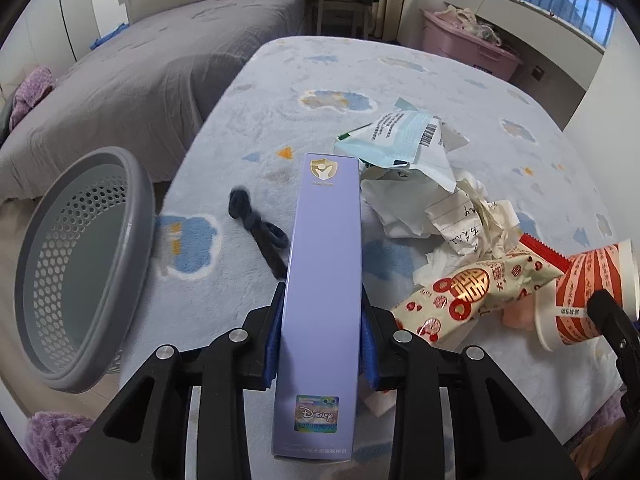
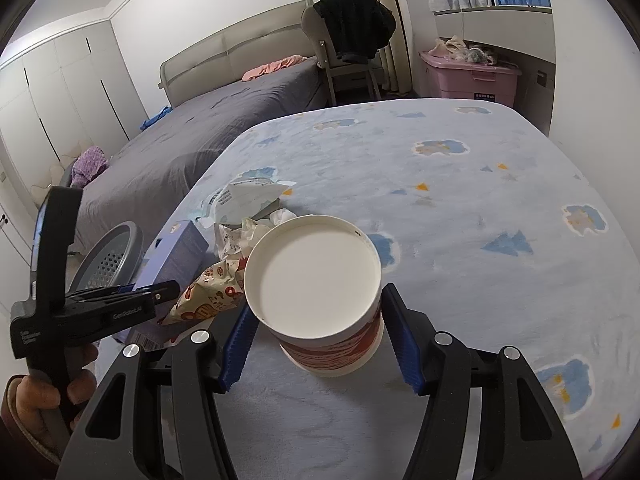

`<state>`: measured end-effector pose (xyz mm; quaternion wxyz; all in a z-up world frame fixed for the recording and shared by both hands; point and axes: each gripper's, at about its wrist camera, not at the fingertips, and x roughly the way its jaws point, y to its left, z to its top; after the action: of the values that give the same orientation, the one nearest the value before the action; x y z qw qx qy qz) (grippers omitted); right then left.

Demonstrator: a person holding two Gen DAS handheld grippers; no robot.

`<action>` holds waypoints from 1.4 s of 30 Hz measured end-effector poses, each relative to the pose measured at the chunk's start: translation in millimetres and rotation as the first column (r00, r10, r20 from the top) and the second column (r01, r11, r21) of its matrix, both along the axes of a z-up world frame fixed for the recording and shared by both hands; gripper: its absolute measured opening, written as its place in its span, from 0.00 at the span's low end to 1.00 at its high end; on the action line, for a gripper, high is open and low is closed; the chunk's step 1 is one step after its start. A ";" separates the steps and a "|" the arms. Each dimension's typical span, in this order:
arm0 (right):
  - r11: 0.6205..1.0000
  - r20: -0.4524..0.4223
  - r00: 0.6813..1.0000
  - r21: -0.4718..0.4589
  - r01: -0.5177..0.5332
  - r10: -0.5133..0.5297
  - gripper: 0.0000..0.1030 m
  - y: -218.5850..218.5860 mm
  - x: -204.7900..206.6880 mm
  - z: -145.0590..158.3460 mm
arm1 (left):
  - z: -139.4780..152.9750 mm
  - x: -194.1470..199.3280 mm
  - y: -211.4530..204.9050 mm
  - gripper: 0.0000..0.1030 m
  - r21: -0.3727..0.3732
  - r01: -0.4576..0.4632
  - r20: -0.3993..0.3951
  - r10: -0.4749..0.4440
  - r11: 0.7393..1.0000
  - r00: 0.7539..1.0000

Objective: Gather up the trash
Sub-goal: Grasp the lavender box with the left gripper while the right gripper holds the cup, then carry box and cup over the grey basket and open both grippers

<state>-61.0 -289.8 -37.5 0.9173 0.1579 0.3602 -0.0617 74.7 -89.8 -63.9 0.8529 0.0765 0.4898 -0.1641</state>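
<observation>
A long lavender carton [image 1: 324, 240] with a Disney sticker lies on the pale blue blanket [image 1: 360, 72]. My left gripper [image 1: 322, 340] is shut on its near end, blue pads pressed on both long sides. In the right wrist view that carton [image 2: 176, 256] shows beside the left gripper [image 2: 166, 290]. My right gripper [image 2: 320, 344] is shut on a red-and-white paper cup [image 2: 316, 280], its white inside facing the camera; the cup [image 1: 580, 280] also shows at the far right of the left wrist view. Crumpled papers [image 1: 420, 200] and a red-and-cream wrapper [image 1: 460, 292] lie between the carton and the cup.
A grey perforated basket [image 1: 80, 264] stands at the blanket's left edge, also in the right wrist view as the basket [image 2: 108, 260]. A black hair tie [image 1: 256, 224] lies left of the carton. Behind are a grey bed [image 1: 140, 80], a chair [image 2: 344, 52] and a pink bin [image 1: 468, 44].
</observation>
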 end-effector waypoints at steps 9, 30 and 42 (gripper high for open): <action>0.999 0.015 1.000 -0.037 0.004 -0.003 0.57 12.2 -2.7 20.1 | 33.3 -22.6 30.9 0.30 -0.007 -0.042 0.105 0.043 0.999 0.994; 0.935 0.074 0.934 -0.086 -0.344 0.350 0.57 174.5 95.9 62.2 | 63.1 7.9 177.2 0.31 -0.058 -0.273 0.199 0.279 0.960 0.939; 0.849 0.009 0.849 -0.033 -0.528 0.529 0.57 262.9 169.8 34.7 | 30.7 39.1 235.4 0.31 -0.029 -0.376 0.133 0.377 0.926 0.917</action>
<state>108.7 -26.9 -2.8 0.9044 0.0400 0.3805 0.1889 113.8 145.7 -33.2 0.9001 -0.0094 0.4355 0.0078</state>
